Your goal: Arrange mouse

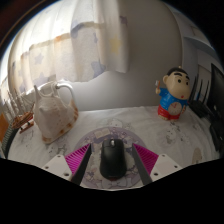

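A black computer mouse (112, 158) lies on a pale patterned mouse mat (112, 133) on the white table (120, 115). It stands between the fingers of my gripper (112, 166), pointing away from me. The left magenta pad (76, 160) and the right magenta pad (149, 160) each stay a small gap away from the mouse's sides, so the gripper is open around it. The mouse rests on the mat by itself.
A white jug (54, 110) stands beyond the fingers to the left. A cartoon boy figurine (173, 94) in a red shirt stands farther back on the right. A pale curtain (80, 45) hangs behind the table.
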Available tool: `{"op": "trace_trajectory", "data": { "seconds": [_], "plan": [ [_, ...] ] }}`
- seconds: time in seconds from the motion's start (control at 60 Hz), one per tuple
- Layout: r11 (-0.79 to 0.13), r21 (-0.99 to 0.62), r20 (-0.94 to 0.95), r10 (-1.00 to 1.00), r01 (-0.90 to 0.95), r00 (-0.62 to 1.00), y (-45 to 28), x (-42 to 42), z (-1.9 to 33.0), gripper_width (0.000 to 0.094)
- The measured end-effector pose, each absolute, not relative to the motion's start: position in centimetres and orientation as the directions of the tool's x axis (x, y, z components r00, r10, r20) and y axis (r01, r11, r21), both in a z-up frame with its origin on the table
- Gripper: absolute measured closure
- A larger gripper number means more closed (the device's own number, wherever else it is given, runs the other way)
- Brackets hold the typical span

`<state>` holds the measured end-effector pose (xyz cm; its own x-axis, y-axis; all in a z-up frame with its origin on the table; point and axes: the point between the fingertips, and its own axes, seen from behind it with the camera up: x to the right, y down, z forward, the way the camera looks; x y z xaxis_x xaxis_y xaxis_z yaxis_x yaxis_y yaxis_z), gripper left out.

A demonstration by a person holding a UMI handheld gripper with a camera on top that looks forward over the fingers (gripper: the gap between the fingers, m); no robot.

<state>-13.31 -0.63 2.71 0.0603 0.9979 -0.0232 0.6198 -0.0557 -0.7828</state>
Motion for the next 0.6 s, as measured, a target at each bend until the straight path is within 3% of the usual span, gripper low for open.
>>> {"op": "trace_trajectory", "data": {
  "seconds": [0.167,0.283,0.4,0.6],
  "plan": [
    [-0.104,-0.769,-0.055,0.994,0.631,0.097,-1.4,-5.2,13.6,0.0086],
    [-0.115,-0.743,-0.07,0.993,0.659,0.095,-2.4,2.9,19.1,0.0085],
    [-0.108,-0.726,-0.044,0.993,0.68,0.11,-2.2,10.5,22.1,0.0087],
    [-0.081,-0.725,0.003,0.993,0.684,0.121,-2.1,16.9,23.8,0.0084]
  ]
}}
